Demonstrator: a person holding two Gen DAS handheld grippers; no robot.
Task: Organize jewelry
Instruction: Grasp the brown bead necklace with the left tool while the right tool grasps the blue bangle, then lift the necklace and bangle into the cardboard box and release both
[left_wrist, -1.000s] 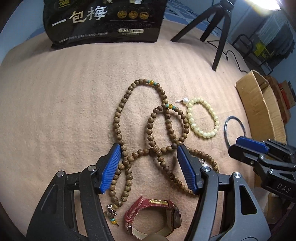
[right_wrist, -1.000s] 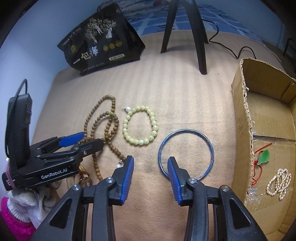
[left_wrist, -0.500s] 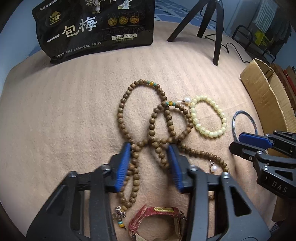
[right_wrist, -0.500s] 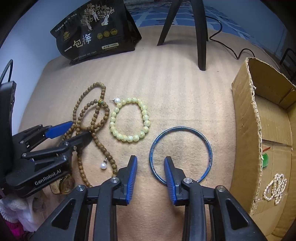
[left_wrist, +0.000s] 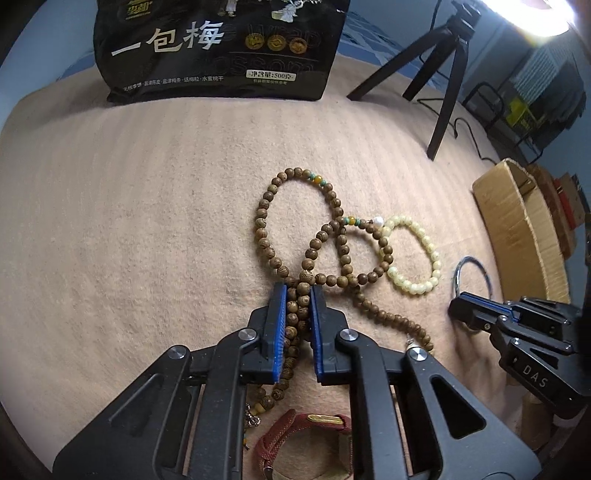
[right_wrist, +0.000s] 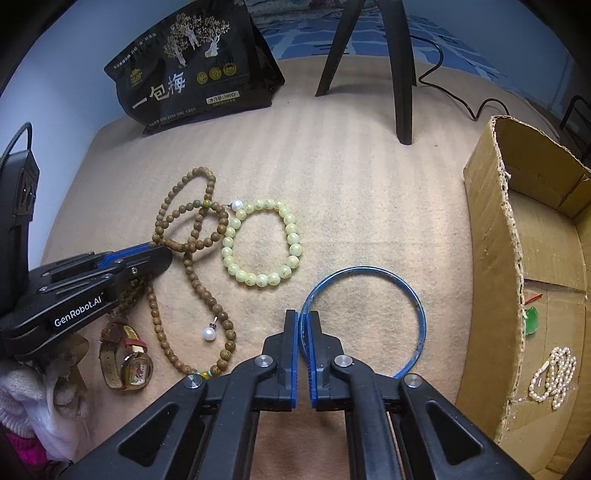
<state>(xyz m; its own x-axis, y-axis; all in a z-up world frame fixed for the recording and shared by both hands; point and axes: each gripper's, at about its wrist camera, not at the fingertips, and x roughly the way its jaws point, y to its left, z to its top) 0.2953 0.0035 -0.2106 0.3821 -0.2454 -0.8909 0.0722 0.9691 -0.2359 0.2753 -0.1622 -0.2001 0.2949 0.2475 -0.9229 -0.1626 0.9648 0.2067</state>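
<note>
My left gripper (left_wrist: 298, 295) is shut on the long brown wooden bead necklace (left_wrist: 264, 218), pinching several strands on the beige cloth; it also shows in the right wrist view (right_wrist: 162, 254). My right gripper (right_wrist: 303, 319) is shut on the left rim of the blue bangle (right_wrist: 419, 314), which lies flat; it also shows in the left wrist view (left_wrist: 456, 306). A pale green bead bracelet (right_wrist: 291, 240) lies between necklace and bangle. A red-strap watch (right_wrist: 129, 360) lies near my left gripper. The cardboard box (right_wrist: 491, 258) at right holds a pearl string (right_wrist: 554, 373) and a green pendant (right_wrist: 532, 319).
A black snack bag (right_wrist: 195, 74) stands at the back of the cloth. Black tripod legs (right_wrist: 400, 70) and a cable (right_wrist: 461, 99) stand behind the box. A loose pearl drop (right_wrist: 209, 334) lies by the necklace.
Both grippers moved forward and closed: the left onto the wooden bead strands, the right onto the bangle's rim.
</note>
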